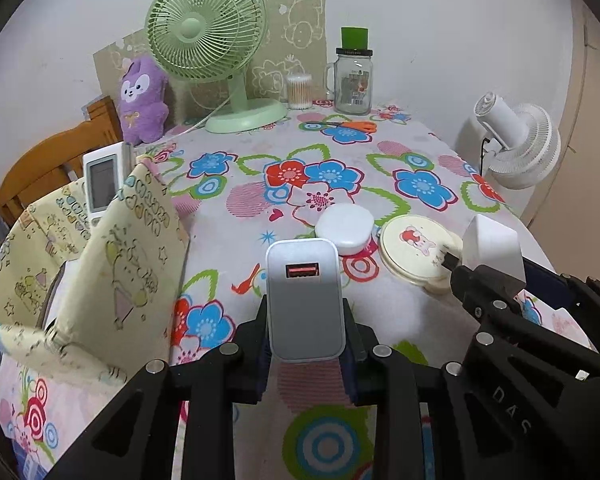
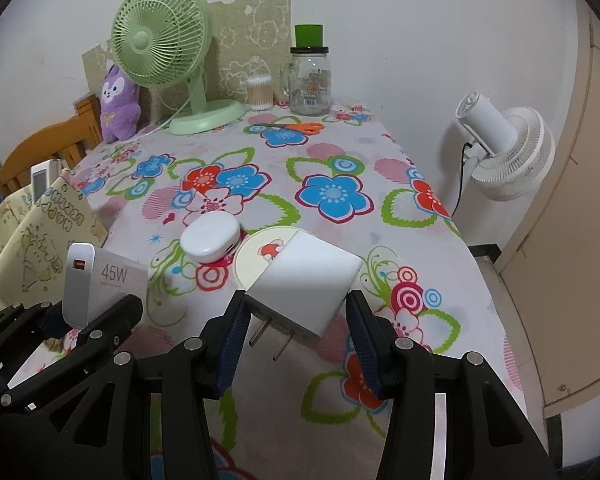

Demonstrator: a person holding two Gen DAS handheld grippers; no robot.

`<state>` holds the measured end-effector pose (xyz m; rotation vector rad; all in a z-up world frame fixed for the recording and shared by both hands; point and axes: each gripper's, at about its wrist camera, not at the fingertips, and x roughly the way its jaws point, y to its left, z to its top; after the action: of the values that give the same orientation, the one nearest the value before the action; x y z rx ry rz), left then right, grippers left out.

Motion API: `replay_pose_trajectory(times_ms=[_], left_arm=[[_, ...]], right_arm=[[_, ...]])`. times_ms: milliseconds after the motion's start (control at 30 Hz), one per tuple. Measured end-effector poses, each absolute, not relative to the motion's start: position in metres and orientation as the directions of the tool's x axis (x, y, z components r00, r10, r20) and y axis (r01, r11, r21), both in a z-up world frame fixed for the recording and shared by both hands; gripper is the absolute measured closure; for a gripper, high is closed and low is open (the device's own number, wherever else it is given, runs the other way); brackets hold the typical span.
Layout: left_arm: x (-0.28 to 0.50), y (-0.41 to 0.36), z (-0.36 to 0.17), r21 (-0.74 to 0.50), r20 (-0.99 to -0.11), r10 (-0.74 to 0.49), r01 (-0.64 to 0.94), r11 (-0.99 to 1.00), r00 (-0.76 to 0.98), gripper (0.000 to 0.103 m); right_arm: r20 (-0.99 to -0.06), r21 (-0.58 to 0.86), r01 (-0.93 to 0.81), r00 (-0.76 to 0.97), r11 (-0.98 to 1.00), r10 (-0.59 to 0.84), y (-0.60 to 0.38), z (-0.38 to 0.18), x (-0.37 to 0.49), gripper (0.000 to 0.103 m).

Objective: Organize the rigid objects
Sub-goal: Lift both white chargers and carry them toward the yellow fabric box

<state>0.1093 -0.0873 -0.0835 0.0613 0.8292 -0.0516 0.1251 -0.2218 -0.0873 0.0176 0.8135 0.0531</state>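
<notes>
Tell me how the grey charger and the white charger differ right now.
The grey charger shows an orange USB port and "45W" print; the white charger is plain. The grey one stands upright in the left gripper; the white one sits tilted in the right gripper, its two prongs pointing back at the camera. Both are boxy wall plugs held above the flowered tablecloth.

Floral-clothed table [image 1: 380, 312]: white case [image 1: 345, 229] and round mirror [image 1: 416, 251] centre; green fan [image 1: 220, 52], jar [image 1: 353, 80], scissors [image 1: 346, 125] toward 12 o'clock.
</notes>
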Motion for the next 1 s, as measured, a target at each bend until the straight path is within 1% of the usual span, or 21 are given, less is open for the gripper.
replay_pose_trajectory(times_ms=[1000], left_arm=[[0.039, -0.071, -0.046, 0.031, -0.694, -0.024, 0.063, 0.998, 0.72, 0.075]], right_arm=[[-0.662, 0.034, -0.06, 0.746, 0.998, 0.068, -0.203, -0.047, 0.055, 0.051]])
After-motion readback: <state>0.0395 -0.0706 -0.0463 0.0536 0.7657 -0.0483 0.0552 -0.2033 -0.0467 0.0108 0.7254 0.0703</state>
